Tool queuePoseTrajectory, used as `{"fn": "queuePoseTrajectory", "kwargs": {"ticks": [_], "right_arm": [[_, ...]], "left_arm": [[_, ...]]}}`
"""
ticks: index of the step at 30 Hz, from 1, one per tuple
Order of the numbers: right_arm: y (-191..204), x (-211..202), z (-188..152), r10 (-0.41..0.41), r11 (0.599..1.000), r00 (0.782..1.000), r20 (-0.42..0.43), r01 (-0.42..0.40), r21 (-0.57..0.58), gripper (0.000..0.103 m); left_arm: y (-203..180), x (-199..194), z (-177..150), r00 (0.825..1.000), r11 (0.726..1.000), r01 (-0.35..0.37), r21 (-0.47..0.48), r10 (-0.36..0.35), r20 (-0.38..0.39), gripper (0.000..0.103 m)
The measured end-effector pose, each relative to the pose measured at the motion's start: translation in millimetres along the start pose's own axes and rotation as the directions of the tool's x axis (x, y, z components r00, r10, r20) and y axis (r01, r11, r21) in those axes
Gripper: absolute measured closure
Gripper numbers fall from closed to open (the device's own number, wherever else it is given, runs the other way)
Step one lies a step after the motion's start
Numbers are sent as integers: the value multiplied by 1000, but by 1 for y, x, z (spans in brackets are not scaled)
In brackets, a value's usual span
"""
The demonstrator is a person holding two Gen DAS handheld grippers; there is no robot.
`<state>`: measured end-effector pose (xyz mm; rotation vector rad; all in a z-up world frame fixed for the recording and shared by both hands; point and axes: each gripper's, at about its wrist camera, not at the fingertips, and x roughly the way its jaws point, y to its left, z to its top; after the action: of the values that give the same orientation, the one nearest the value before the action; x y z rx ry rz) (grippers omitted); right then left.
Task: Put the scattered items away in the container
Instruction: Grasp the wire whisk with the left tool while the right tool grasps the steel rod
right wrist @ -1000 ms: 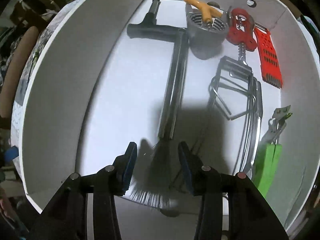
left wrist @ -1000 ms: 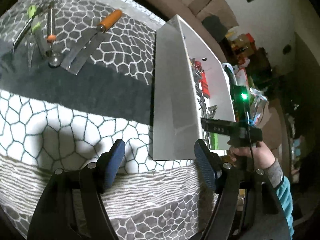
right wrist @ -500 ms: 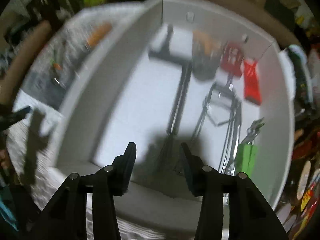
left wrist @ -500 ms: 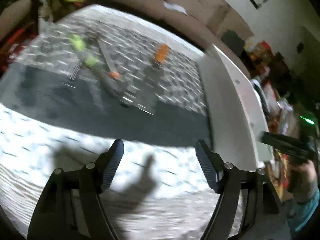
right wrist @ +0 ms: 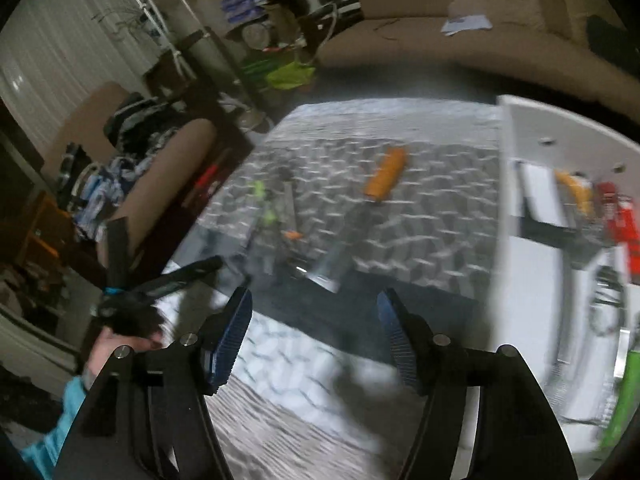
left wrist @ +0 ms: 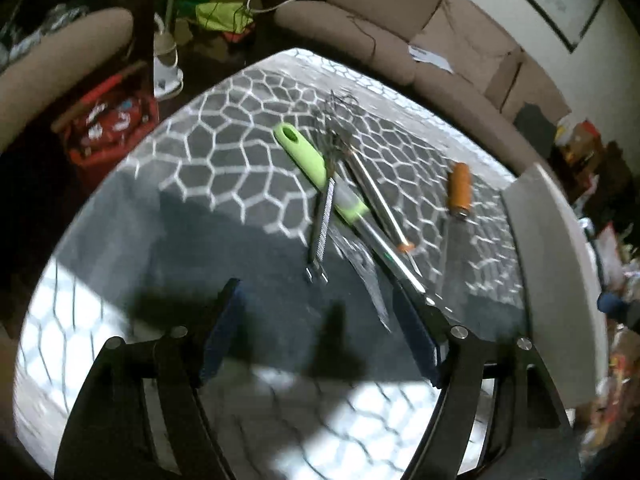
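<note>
The white box (right wrist: 532, 280) already has many tools inside. Beside it on the cloth wait the green-handled tool (left wrist: 308, 160) and orange-handled scraper (left wrist: 459, 191). Left gripper (left wrist: 320, 344) and right gripper (right wrist: 314, 340) are wide open, holding nothing.

On the counter (left wrist: 192, 168) a peeler (left wrist: 304, 156), a comb (left wrist: 322, 220) and a whisk (left wrist: 368, 188) lie bunched together, the comb leftmost. A scraper (left wrist: 459, 190) lies apart to their right. The container (left wrist: 560, 280) stands right of the scraper, with tools inside. A sofa (left wrist: 440, 48) stands behind.
</note>
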<state>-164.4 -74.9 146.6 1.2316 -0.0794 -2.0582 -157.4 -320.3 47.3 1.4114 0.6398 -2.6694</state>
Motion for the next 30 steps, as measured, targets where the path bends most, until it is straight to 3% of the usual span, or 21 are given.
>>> {"fn": "queuePoseTrajectory", "kwargs": {"ticks": [2,10,13,16,19,20,23,26,30], "right_arm": [[4,24,8,13,1000,1000,-14,-13,5,46],[8,123,57,-25,1000,997,-77,26,16,52],[8,159,66,-61,998,994,-93,59,-24,63],[3,189,70,-64,998,991,-114,60,-33,68],[7,202,71,-66,997,991,-114,60,-57,68],[9,205,71,-65,996,991,-117,57,-65,68],[17,217,70,-101,990,986,-132,85,-116,68],[20,228,68,-125,985,982,-145,105,-138,68],[37,241,59,-234,942,963,-137,189,-278,72]], "left_arm": [[-2,13,8,1000,999,-25,36,26,-6,30],[-4,57,29,997,996,-2,88,9,-76,31],[-4,61,32,997,997,44,66,-40,-68,32],[-12,67,32,998,992,22,124,-14,-67,35],[-15,68,32,998,989,-14,146,22,-56,50],[-14,68,34,998,990,-6,138,15,-62,57],[-7,69,37,998,994,19,106,-12,-69,65],[-6,71,37,999,992,-8,127,15,-52,81],[-8,72,39,998,989,-25,146,33,-56,90]]}}
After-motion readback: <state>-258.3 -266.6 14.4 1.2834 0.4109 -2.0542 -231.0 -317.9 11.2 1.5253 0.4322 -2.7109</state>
